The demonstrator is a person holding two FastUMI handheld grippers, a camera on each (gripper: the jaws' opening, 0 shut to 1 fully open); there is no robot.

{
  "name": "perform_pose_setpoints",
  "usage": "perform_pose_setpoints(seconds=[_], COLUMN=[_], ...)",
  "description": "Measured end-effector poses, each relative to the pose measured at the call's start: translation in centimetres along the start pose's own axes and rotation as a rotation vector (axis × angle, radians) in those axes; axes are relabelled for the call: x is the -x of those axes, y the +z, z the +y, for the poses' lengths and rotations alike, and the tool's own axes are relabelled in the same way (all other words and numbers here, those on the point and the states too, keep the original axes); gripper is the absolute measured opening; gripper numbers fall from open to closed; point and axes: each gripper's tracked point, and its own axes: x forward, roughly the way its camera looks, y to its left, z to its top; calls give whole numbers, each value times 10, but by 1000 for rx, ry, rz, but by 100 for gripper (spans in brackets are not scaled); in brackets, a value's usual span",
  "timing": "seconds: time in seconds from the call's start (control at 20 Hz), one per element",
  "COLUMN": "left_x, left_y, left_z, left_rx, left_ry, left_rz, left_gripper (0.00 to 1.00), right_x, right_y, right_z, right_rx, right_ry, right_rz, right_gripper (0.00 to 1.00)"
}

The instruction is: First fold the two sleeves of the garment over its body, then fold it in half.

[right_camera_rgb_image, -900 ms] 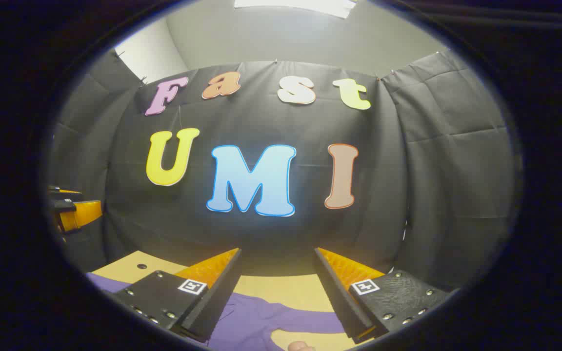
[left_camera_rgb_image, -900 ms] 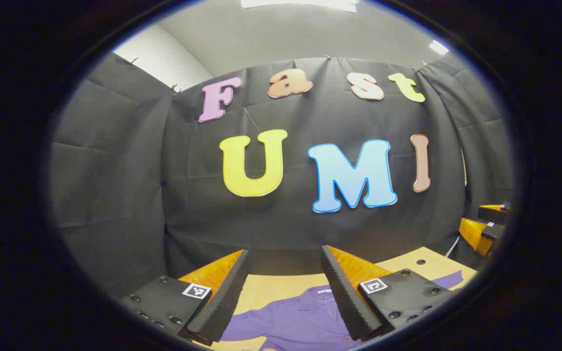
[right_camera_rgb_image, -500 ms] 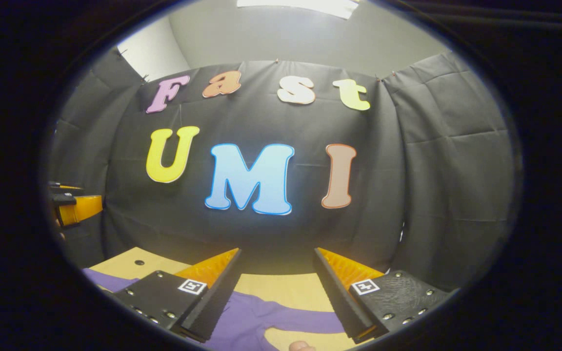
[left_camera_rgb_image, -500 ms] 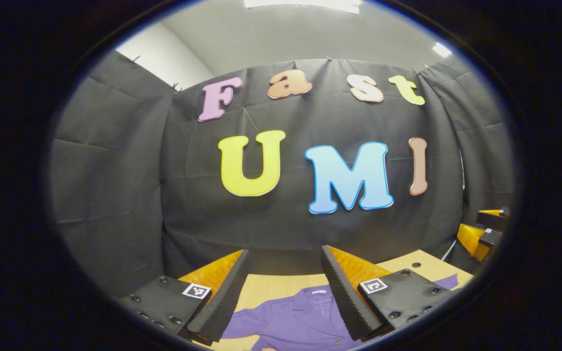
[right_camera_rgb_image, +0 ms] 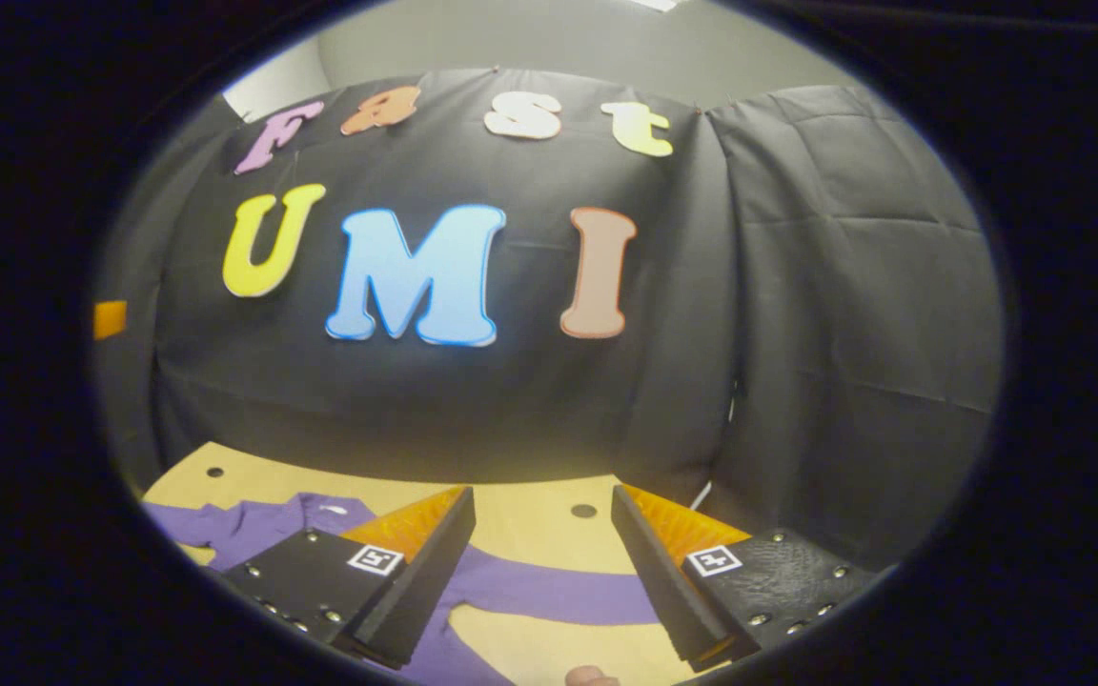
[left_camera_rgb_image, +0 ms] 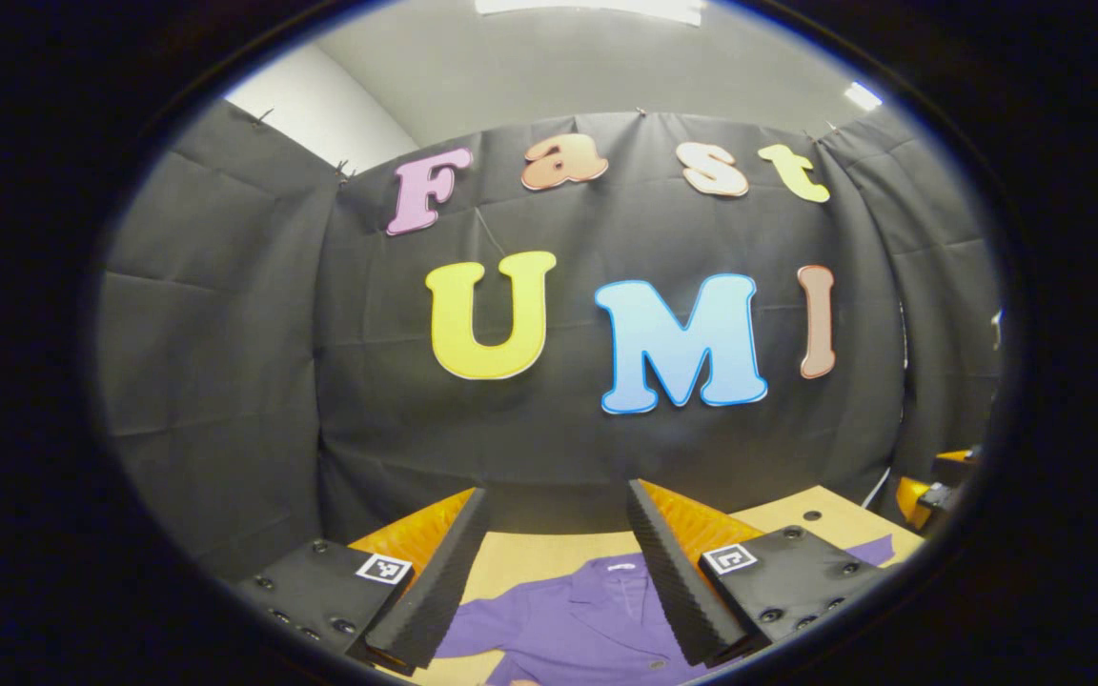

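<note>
Garment (left_camera_rgb_image: 568,624) lies flat; both tools (left_camera_rgb_image: 557,534) (right_camera_rgb_image: 541,534) gape wide above it.

Left hand-held gripper (left_camera_rgb_image: 556,505): jaws spread wide, nothing between the fingers, held level and aimed forward. Right hand-held gripper (right_camera_rgb_image: 541,503): jaws equally wide apart, nothing gripped, pitched slightly downward; it also shows at the far right of the left gripper view.

garment (left_camera_rgb_image: 597,624) flat on table (left_camera_rgb_image: 530,557), collar toward far edge | one sleeve (right_camera_rgb_image: 559,598) stretched sideways toward table's right edge | left gripper (left_camera_rgb_image: 554,581) above garment's collar area, jaws apart | right gripper (right_camera_rgb_image: 539,572) above sleeve, jaws apart | booth wall behind table's far edge
</note>
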Motion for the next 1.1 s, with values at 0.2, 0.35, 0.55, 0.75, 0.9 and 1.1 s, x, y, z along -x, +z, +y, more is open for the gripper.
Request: perform_pose_setpoints(seconds=[0.2,0.35,0.55,0.75,0.9,1.1], left_x=[2,2,5,8,9,9], left_y=[-2,-10,-15,-17,-20,-28], left_z=[6,12,23,30,33,33], left_rx=[-14,-22,-30,-49,-53,-41], left_ry=[20,39,75,114,141,162], left_rz=[12,34,61,78,91,114], left_gripper=[100,100,100,100,100,100], right_x=[-37,-60,-89,-100,-116,-119], right_y=[-80,-139,-196,-238,-264,-292], right_z=[-46,-71,-82,-100,-104,-102], right_rx=[-34,-60,-64,-60,-56,-79], right_ry=[-86,-122,-152,-166,-177,-146], right_rz=[175,309,432,537,601,673], right_gripper=[93,93,93,93,93,93])
